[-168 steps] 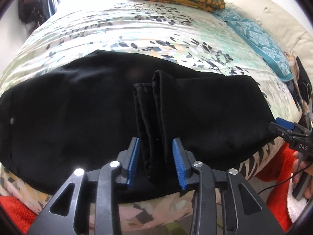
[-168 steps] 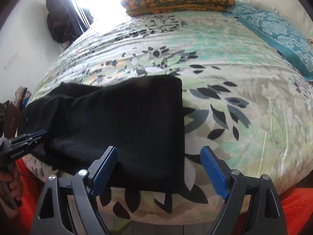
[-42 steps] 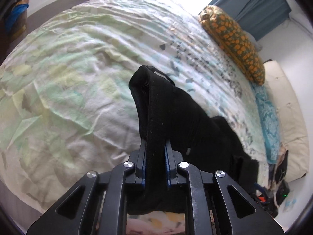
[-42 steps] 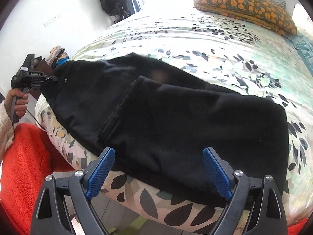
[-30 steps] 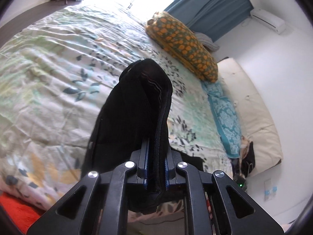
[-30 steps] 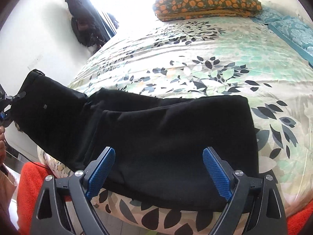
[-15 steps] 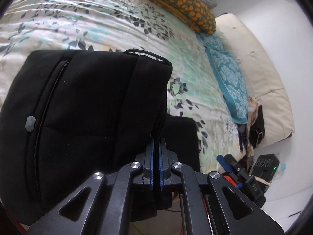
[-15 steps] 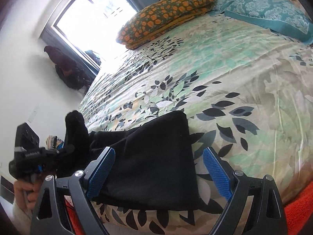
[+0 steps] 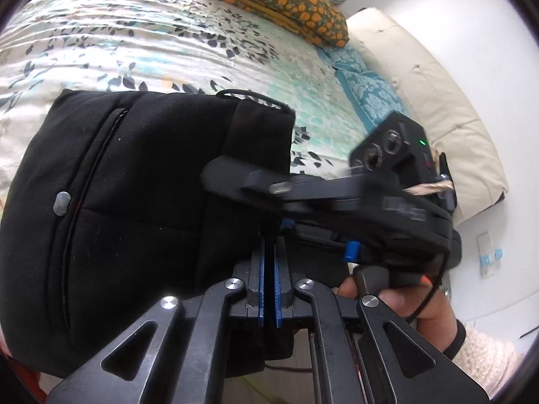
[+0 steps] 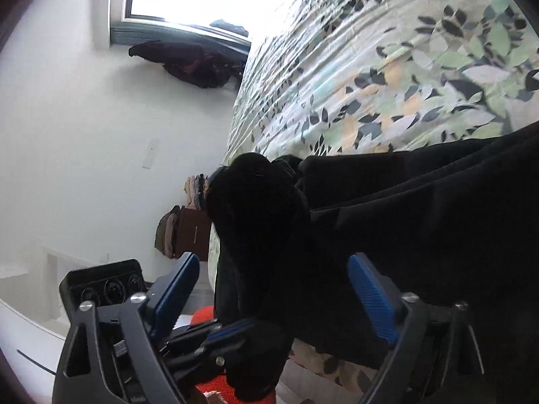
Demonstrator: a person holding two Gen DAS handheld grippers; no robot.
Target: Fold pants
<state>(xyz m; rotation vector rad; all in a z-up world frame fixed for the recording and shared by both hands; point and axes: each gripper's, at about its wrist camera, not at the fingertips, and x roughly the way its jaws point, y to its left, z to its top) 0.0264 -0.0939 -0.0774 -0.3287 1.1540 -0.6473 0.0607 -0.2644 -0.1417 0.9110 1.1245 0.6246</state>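
The black pants (image 9: 141, 208) lie folded over at the bed's (image 9: 141, 43) near edge, their waist end pinched in the clamped left tool (image 9: 268, 279). The right tool (image 10: 269, 303) has just been closing around the same bunch from 3 o'clock, pads not yet pressing; it should bite every layer before the left releases

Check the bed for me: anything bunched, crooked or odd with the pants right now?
Nothing damaged or spilled. The pants are mid-fold: the waistband end is doubled over, pinched in the shut left gripper, its drawstring loop poking out on top. The right gripper straddles the same bunched corner, crowding the left.
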